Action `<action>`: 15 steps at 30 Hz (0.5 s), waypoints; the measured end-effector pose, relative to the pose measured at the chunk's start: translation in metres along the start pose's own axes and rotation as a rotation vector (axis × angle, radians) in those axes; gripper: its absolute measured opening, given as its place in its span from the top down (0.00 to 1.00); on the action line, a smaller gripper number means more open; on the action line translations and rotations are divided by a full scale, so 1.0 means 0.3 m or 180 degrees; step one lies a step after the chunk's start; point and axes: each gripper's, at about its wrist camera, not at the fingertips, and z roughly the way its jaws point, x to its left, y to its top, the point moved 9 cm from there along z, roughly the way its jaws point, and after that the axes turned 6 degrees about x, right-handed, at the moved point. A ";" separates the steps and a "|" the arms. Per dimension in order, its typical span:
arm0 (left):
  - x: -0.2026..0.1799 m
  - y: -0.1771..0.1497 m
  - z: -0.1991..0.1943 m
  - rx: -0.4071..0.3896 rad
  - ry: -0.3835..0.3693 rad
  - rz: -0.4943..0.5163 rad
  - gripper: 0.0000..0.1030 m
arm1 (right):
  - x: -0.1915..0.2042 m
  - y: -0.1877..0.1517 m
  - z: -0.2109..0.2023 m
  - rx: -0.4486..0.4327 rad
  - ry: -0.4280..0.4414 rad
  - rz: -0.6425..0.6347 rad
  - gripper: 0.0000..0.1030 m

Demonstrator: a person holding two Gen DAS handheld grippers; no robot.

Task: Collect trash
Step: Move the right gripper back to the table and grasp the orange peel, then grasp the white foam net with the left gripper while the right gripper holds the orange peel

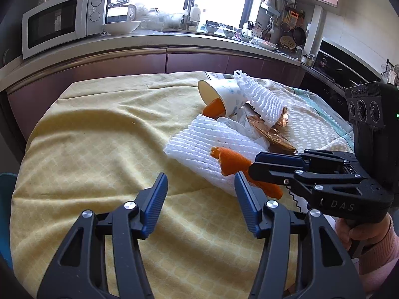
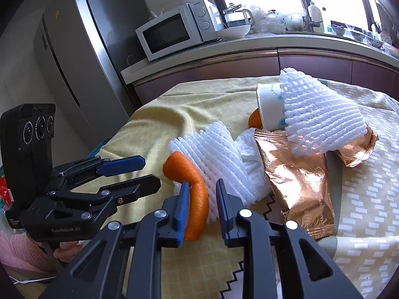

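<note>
A curved strip of orange peel [image 2: 197, 194] lies on a white foam fruit net [image 2: 219, 157]; it also shows in the left wrist view [image 1: 234, 162]. My right gripper [image 2: 200, 194] is open with its jaws on either side of the peel, not closed on it. My left gripper [image 1: 199, 186] is open and empty above the yellow cloth, just left of the net [image 1: 207, 149]. Behind lie a tipped paper cup [image 1: 222, 97] with another orange peel [image 1: 214, 108] at its mouth, a second foam net [image 1: 259, 97], copper foil wrappers [image 2: 299, 182] and a crumpled tissue [image 2: 249, 147].
The table is covered by a yellow checked cloth [image 1: 99, 137]. A kitchen counter [image 1: 149, 37] with a microwave [image 1: 57, 22], bowls and a sink runs behind it. A grey fridge [image 2: 62, 49] stands at the left.
</note>
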 end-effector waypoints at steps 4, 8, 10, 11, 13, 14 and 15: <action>-0.008 0.002 0.009 0.0029 -0.0004 0.0008 0.47 | -0.001 -0.003 0.005 0.0025 0.0011 0.0000 0.87; -0.014 0.001 0.020 0.0072 -0.0044 -0.0001 0.48 | -0.012 0.004 -0.025 -0.0069 0.0060 0.0038 0.88; -0.021 0.002 0.031 0.0106 -0.0065 0.0004 0.49 | -0.020 0.011 -0.049 -0.0144 0.0122 0.0094 0.88; -0.027 0.002 0.037 0.0126 -0.0080 0.0005 0.49 | -0.026 0.015 -0.062 -0.0180 0.0152 0.0128 0.88; -0.040 0.004 0.054 0.0179 -0.0128 0.0014 0.49 | -0.037 0.023 -0.085 -0.0242 0.0201 0.0184 0.88; -0.046 0.005 0.064 0.0211 -0.0145 0.0014 0.50 | -0.044 0.026 -0.094 -0.0270 0.0208 0.0203 0.88; -0.051 0.005 0.073 0.0241 -0.0161 0.0007 0.50 | -0.050 0.029 -0.102 -0.0290 0.0209 0.0217 0.88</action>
